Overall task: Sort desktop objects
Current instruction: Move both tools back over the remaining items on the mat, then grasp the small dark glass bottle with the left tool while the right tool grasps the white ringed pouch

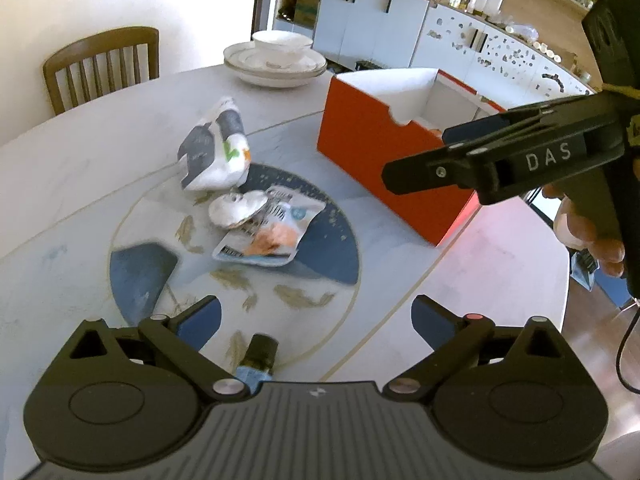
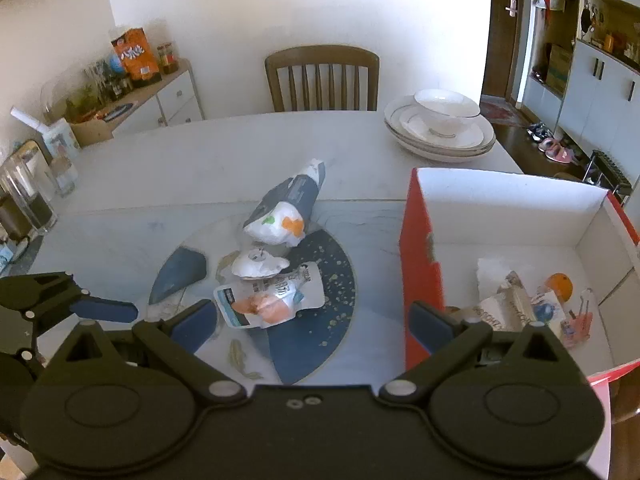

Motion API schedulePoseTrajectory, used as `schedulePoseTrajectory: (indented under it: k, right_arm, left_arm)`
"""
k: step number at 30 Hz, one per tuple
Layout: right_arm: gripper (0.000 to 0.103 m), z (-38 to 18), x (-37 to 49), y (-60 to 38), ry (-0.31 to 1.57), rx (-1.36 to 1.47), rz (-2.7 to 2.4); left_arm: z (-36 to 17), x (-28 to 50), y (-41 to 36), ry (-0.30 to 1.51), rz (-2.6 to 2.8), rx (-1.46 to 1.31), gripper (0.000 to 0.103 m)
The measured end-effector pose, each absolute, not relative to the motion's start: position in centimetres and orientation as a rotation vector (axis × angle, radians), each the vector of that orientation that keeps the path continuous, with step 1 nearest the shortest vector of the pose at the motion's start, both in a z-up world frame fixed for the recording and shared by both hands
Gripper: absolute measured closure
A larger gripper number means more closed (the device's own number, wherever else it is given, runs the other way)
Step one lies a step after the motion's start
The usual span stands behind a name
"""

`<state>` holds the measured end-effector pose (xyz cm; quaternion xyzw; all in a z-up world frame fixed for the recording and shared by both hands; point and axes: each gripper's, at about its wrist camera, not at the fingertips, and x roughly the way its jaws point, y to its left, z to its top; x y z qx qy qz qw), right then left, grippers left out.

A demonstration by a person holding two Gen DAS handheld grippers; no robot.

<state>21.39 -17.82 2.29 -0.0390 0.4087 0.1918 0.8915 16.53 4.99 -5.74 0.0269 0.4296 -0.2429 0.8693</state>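
Observation:
Three pieces of rubbish lie on the round table's blue centre: a crumpled white and grey bag (image 1: 216,146) (image 2: 286,208), a crumpled silver-white wad (image 1: 237,209) (image 2: 259,266), and a flat white and orange wrapper (image 1: 268,232) (image 2: 268,300). A small dark bottle (image 1: 260,356) lies just under my left gripper (image 1: 316,320), which is open and empty. My right gripper (image 2: 312,320) is open and empty, above the table beside the orange box (image 1: 384,160) (image 2: 424,280); it also shows in the left wrist view (image 1: 416,160). The box holds tissue, wrappers and an orange item (image 2: 558,285).
Stacked white plates with a bowl (image 1: 276,60) (image 2: 440,128) stand at the far table edge. A wooden chair (image 2: 322,78) stands behind the table. A glass jar (image 2: 28,200) stands at the left edge. Cabinets line the room.

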Motion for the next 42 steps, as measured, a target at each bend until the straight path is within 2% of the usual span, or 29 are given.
schedulePoseTrajectory:
  k: [15, 28, 42]
  right_arm:
    - [0.001, -0.6, 23.8, -12.3, 0.848, -0.172, 0.414]
    - [0.001, -3.3, 27.2, -9.1, 0.858, -0.183, 0.414]
    - [0.008, -6.0, 29.3, -7.5, 0.926, -0.197, 0.399]
  left_arm:
    - [-9.5, 17.0, 7.7, 0.967, -0.485, 0.048, 0.001]
    - [-11.1, 16.7, 8.6, 0.956, -0.468, 0.079, 0.001]
    - [-11.7, 16.4, 9.0, 0.949, -0.46, 0.094, 0.002]
